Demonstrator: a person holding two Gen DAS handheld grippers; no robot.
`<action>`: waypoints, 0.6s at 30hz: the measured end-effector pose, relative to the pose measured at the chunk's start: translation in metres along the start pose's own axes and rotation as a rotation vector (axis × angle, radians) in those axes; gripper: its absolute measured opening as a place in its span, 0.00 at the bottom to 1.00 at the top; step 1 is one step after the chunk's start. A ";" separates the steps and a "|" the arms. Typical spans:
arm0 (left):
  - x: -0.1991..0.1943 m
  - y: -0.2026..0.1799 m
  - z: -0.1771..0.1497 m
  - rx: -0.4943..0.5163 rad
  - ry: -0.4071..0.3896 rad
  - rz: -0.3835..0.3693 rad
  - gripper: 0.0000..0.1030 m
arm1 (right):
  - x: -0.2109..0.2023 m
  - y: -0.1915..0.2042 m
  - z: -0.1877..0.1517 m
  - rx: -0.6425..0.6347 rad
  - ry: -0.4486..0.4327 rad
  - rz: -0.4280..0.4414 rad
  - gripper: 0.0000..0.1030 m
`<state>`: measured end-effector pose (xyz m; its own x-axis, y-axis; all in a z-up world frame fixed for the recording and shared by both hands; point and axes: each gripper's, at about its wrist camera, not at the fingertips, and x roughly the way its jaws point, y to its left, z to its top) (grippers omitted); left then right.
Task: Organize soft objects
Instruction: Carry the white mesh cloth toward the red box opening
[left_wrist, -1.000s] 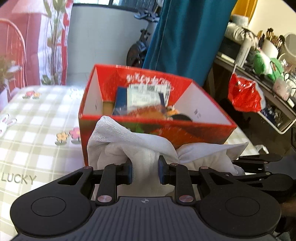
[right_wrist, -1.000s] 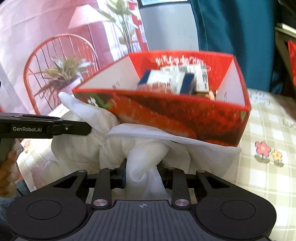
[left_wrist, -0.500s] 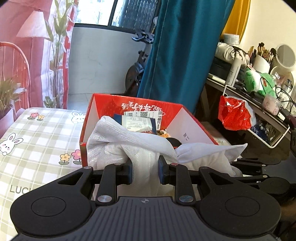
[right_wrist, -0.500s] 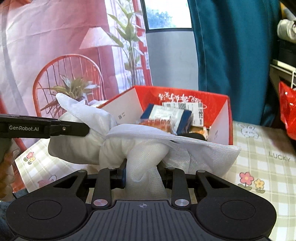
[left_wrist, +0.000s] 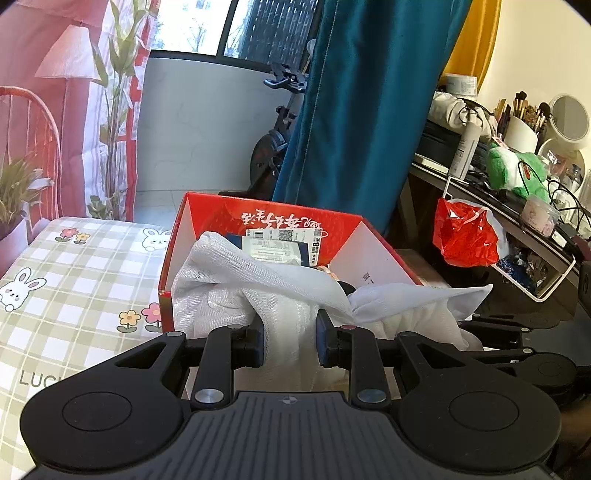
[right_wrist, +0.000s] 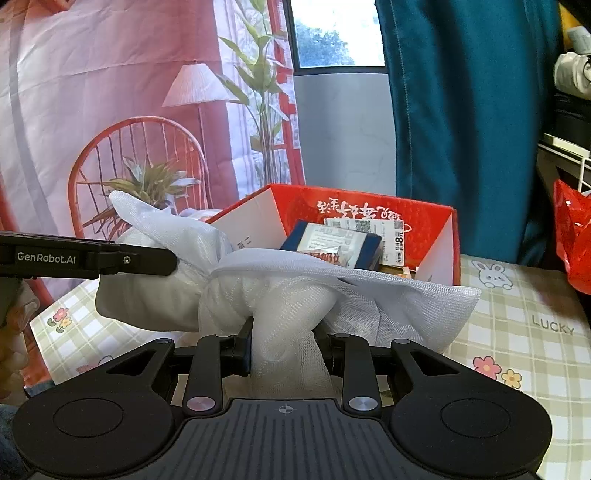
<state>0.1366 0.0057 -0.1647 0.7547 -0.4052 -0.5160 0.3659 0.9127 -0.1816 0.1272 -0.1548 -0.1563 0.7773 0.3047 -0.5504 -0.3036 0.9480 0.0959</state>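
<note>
A white mesh cloth bag (left_wrist: 258, 291) hangs bunched between both grippers, held up in front of an open red cardboard box (left_wrist: 266, 218). My left gripper (left_wrist: 290, 341) is shut on one bunched end of the cloth. My right gripper (right_wrist: 282, 341) is shut on the other end of the cloth (right_wrist: 295, 291). The box (right_wrist: 369, 206) stands on the checked tablecloth and holds packets and a blue carton (right_wrist: 332, 240). The left gripper's fingers (right_wrist: 140, 258) show at the left of the right wrist view.
A checked tablecloth (left_wrist: 74, 266) with rabbits and flowers covers the table. A teal curtain (left_wrist: 362, 110) hangs behind the box. A cluttered shelf with a red plastic bag (left_wrist: 465, 236) is at the right. A red chair print and plant (right_wrist: 147, 184) are behind at the left.
Both grippers have risen with the cloth, so the box's inside shows from higher up. The cloth now hangs level with the box's top rim instead of in front of its lower wall.
</note>
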 end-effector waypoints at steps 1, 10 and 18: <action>0.000 0.000 0.001 0.002 -0.001 -0.001 0.26 | 0.000 0.000 0.000 0.000 0.000 -0.001 0.25; 0.002 -0.002 0.006 0.021 -0.007 -0.010 0.27 | -0.001 -0.002 0.004 0.007 -0.013 -0.007 0.25; 0.006 -0.002 0.005 0.018 0.011 -0.013 0.27 | 0.000 -0.007 0.005 0.022 -0.016 -0.006 0.25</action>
<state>0.1432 0.0011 -0.1632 0.7438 -0.4161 -0.5232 0.3852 0.9064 -0.1733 0.1320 -0.1609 -0.1528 0.7880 0.3003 -0.5375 -0.2868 0.9515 0.1112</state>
